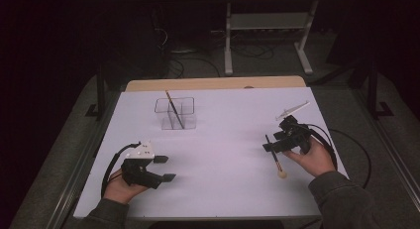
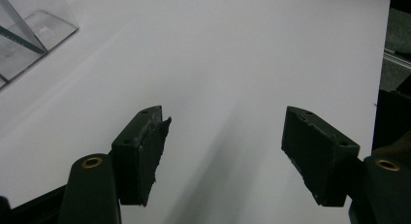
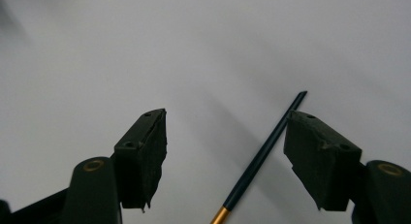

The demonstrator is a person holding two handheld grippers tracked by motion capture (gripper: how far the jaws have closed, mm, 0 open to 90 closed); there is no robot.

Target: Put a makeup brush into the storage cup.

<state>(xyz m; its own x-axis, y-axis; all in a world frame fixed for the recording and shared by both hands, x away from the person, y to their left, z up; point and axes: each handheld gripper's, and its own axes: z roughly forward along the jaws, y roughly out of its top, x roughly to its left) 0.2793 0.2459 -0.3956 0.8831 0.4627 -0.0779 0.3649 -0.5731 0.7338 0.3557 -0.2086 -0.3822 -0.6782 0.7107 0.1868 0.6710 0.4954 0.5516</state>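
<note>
A thin dark-handled brush (image 1: 274,155) lies flat on the white table cover (image 1: 228,140), its pale bristle tip toward the person. My right gripper (image 1: 273,142) hovers open over the handle's far end. In the right gripper view the dark blue handle with its gold ferrule (image 3: 261,156) lies between the spread jaws, close to the right one, untouched; the right gripper (image 3: 228,129) is open. My left gripper (image 1: 166,168) rests open at the front left with nothing in it; in its own view the left gripper (image 2: 223,124) is open over bare cover.
A clear two-compartment plastic holder (image 1: 174,113) stands at the back left with another thin brush (image 1: 173,107) leaning in it; its corner (image 2: 34,32) shows in the left gripper view. A white slender tool (image 1: 292,110) lies behind my right gripper. The table's wooden edge (image 1: 213,84) runs along the back.
</note>
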